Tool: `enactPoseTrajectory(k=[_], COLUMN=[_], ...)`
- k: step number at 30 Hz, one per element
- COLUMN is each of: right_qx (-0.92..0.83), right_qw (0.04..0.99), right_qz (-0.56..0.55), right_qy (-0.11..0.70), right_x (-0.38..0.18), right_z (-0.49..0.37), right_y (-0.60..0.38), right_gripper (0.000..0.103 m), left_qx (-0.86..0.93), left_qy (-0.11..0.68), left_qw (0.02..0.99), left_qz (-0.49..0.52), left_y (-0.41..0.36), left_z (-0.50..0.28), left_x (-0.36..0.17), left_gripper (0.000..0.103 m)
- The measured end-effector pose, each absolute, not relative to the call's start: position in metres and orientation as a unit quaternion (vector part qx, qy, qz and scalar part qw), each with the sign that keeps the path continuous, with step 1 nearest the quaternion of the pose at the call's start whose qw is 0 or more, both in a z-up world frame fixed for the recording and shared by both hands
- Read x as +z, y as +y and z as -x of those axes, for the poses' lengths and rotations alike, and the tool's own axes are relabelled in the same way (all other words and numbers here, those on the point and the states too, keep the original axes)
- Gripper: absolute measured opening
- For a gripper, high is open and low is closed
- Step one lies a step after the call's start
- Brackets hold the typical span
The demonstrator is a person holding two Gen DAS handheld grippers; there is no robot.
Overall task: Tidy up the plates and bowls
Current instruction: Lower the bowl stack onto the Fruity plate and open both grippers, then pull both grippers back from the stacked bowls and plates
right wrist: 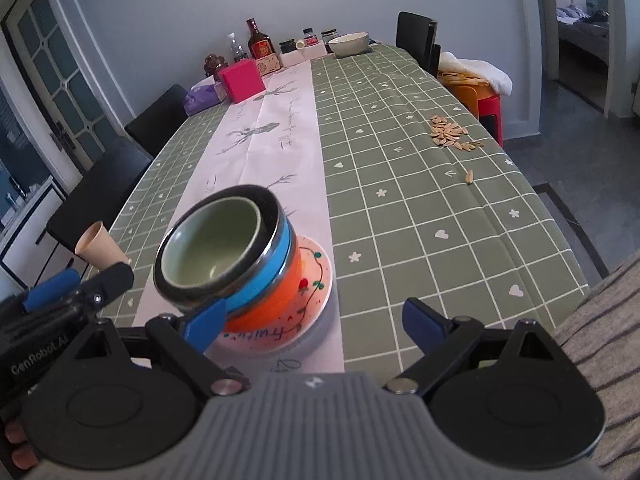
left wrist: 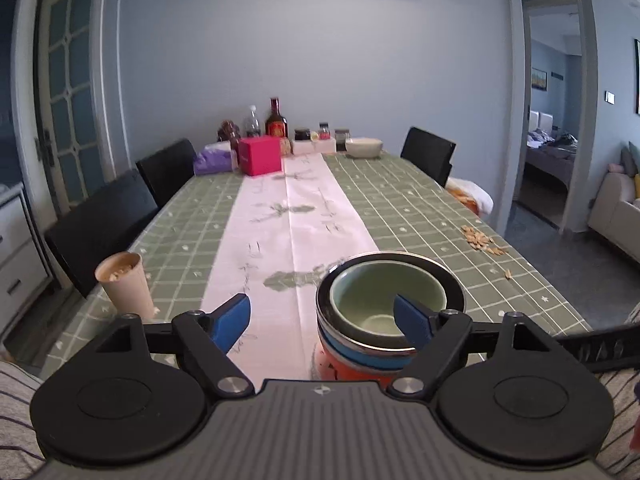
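A stack of bowls stands on a white painted plate point(right wrist: 316, 280) at the near end of the table. A pale green bowl point(left wrist: 386, 300) point(right wrist: 212, 242) nests on top, inside a steel-rimmed bowl point(left wrist: 454, 280) point(right wrist: 276, 210), over a blue bowl point(right wrist: 262, 284) and an orange bowl point(right wrist: 276, 304). My left gripper point(left wrist: 322, 322) is open, just in front of the stack, its right finger over the green bowl's near rim. My right gripper point(right wrist: 316, 328) is open too, with its left finger at the stack's near side and nothing pressed. The left gripper's fingers point(right wrist: 52, 286) show at the right view's left edge.
A paper cup point(left wrist: 124, 284) point(right wrist: 98, 246) of scraps stands at the left table edge. Seed shells point(left wrist: 480, 238) point(right wrist: 450, 132) lie scattered at the right. A white bowl point(left wrist: 364, 147) point(right wrist: 351, 43), bottles, jars and a pink box point(left wrist: 260, 156) crowd the far end. Black chairs flank the table.
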State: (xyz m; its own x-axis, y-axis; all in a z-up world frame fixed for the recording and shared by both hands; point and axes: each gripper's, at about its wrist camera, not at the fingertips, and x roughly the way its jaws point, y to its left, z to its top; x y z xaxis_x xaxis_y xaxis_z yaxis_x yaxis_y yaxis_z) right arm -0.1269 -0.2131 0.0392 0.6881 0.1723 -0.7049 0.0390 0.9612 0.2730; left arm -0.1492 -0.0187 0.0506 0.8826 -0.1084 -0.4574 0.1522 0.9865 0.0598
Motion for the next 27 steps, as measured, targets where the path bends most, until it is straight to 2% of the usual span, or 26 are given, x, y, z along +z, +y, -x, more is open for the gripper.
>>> enactPoseTrajectory(k=[5,27], right_qx=[0.056,0.014], right_qw=[0.902,0.922], right_qz=[-0.127,-0.099], right_qy=[0.409,0.374], right_x=[0.027,0.029], right_z=[0.133,0.143], right_y=[-0.201,-0.187], right_gripper=[0.093,0.089], left_qx=[-0.048,-0.017], left_qy=[0.243,0.236], left_qw=[0.968,0.971], left_qz=[-0.049,-0.035], left_y=[-0.026,-0.028], left_z=[0.148,0.155], left_x=[0.047,0.038], left_gripper=[0.097,0.099])
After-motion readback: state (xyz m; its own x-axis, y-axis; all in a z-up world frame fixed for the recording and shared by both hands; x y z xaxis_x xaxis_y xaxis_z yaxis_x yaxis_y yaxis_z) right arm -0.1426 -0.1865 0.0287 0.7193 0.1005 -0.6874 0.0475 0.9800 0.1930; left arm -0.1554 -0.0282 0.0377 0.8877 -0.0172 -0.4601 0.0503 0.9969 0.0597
